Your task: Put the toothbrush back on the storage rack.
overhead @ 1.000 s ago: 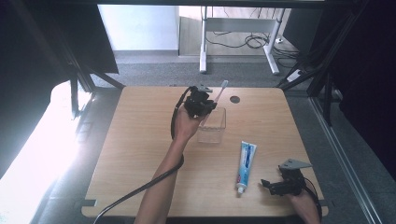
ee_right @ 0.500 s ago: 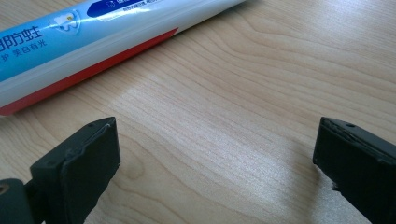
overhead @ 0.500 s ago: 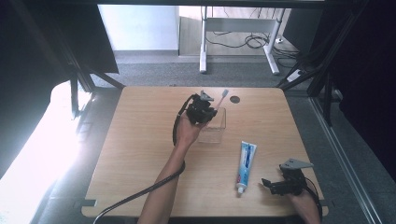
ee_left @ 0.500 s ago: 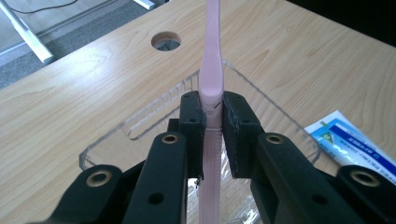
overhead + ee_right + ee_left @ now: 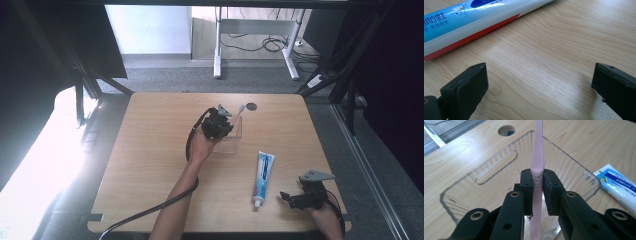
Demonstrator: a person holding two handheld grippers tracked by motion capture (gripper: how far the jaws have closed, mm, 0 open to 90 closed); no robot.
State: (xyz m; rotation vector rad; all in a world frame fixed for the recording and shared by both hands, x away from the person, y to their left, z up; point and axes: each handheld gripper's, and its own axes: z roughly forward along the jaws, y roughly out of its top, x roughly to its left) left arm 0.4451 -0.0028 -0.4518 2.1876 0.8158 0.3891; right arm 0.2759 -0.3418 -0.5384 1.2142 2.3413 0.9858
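**Blown-out left side, dark edges**

Daylight poured in from the left in the high view and totally washed out the floor [image 5: 35, 165] there, while the frame around stayed near black. The surface [image 5: 150, 165] was evenly lit and a bit soft. Gripper views looked sharper, with a pale sheen on the wood and blurry near edges.

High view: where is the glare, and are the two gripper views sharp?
High view: strong white glare on the floor left of the table, far edges dark. Left gripper view: toothbrush and box sharp. Right gripper view: a soft sheen on the wood, the toothpaste slightly soft.
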